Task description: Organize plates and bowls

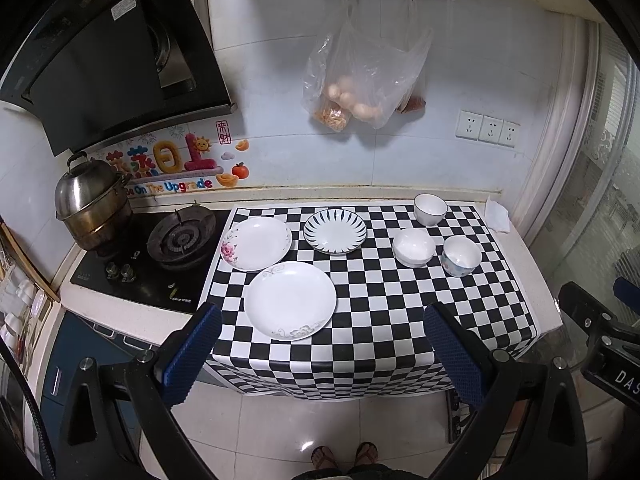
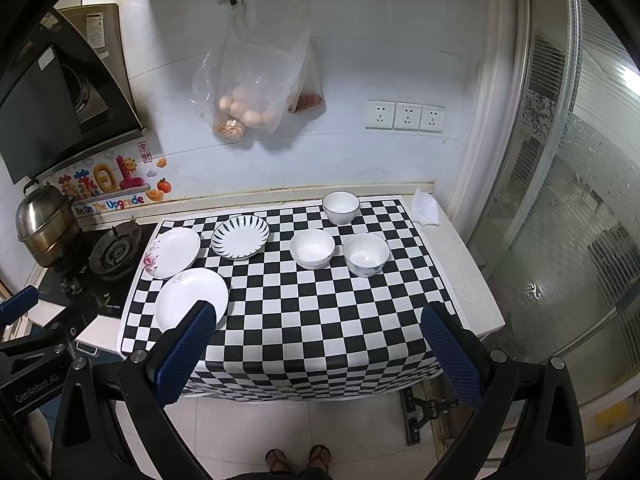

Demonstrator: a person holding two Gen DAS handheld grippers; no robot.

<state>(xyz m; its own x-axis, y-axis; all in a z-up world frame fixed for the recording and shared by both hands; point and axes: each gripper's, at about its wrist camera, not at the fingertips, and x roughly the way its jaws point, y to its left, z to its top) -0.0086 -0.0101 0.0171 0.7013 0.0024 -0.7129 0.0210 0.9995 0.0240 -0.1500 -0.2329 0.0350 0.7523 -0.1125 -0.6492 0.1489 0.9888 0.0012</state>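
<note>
Both grippers hang above the floor in front of the surface (image 1: 532,280), which is covered by a black-and-white checkered cloth (image 1: 380,312).

The left gripper (image 1: 322,354) has its blue-padded fingers (image 1: 192,356) spread wide with nothing between them. Seen between those fingers and just beyond their tips lies a white plate with grey scrollwork (image 1: 290,300). Farther ahead, toward the left finger's side, sits a white plate with a pink flower (image 1: 256,243), and beside it, more centred, a plate with dark blue radial strokes (image 1: 335,231). Toward the right finger's side stand three bowls: a plain white bowl (image 1: 413,247), a bowl with a blue pattern outside (image 1: 461,256), and farthest off a white bowl with a thin dark rim (image 1: 430,209).

The right gripper (image 2: 320,354) is likewise wide open and empty. Its left finger (image 2: 184,354) overlaps the near edge of the scrollwork plate in view, while the three bowls lie ahead between the fingers, well beyond the tips.

None of the plates or bowls touches another, though the flower plate and scrollwork plate lie close.

A gas stove (image 1: 180,238) with a steel pot (image 1: 90,200) lies beyond the left gripper's left finger. Sandalled feet (image 1: 344,456) show on the floor below.
</note>
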